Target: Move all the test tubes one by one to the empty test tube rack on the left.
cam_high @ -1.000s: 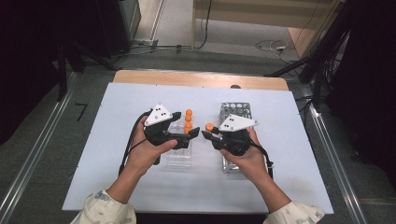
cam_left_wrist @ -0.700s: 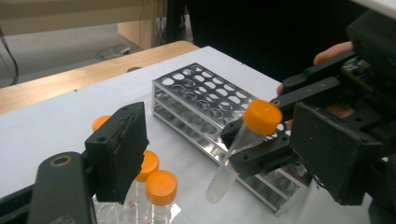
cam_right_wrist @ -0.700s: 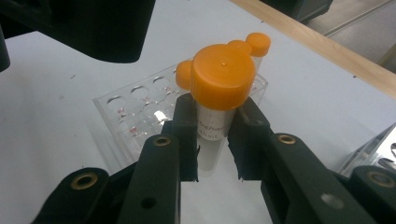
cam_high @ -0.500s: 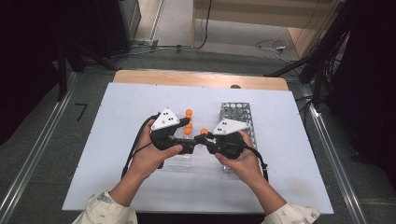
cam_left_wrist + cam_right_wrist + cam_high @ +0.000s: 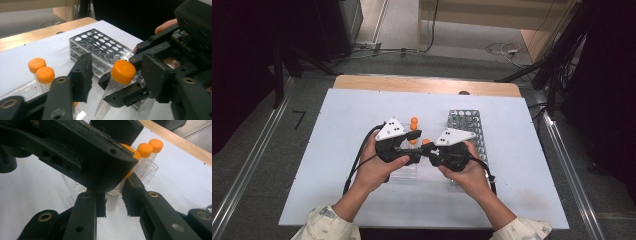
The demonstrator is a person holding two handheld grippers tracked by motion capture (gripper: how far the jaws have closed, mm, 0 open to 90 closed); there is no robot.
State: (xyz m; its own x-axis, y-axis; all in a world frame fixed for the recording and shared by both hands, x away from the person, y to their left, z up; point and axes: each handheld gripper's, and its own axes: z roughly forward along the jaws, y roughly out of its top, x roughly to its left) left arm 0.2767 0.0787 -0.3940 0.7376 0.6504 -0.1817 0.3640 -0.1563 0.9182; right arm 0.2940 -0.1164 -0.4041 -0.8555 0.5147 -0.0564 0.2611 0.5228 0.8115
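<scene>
Item 1, left of the white table [image 5: 337, 150]: left gripper [image 5: 414, 156], held just above the table and pointing toward the other hand. Its jaws have just been closing and stand part-way apart, one on either side of the orange cap [image 5: 123, 71]; in the left gripper view a gap shows at each pad, so nothing is gripped yet.

Item 2, just behind: clear rack [image 5: 22, 88] with two orange-capped tubes [image 5: 41, 72] standing upright in it.

Item 3, centre: capped tube [image 5: 110, 92], clear body, orange cap, lifted off the table between the two hands. Long axis tilted, cap end up and toward the left gripper, body running down and away into the other gripper.

Item 4, right of centre: right gripper [image 5: 113, 200], clenched on the tube's body below the cap, as the right gripper view shows.

Item 5, right: metal rack [image 5: 467, 125], rows of empty holes, beside the right hand.

Judgement: the left jaws lie across the tube's axis at the cap end, so this looks like a cap grip for unscrewing or a handover; the left gripper need only finish closing.
</scene>
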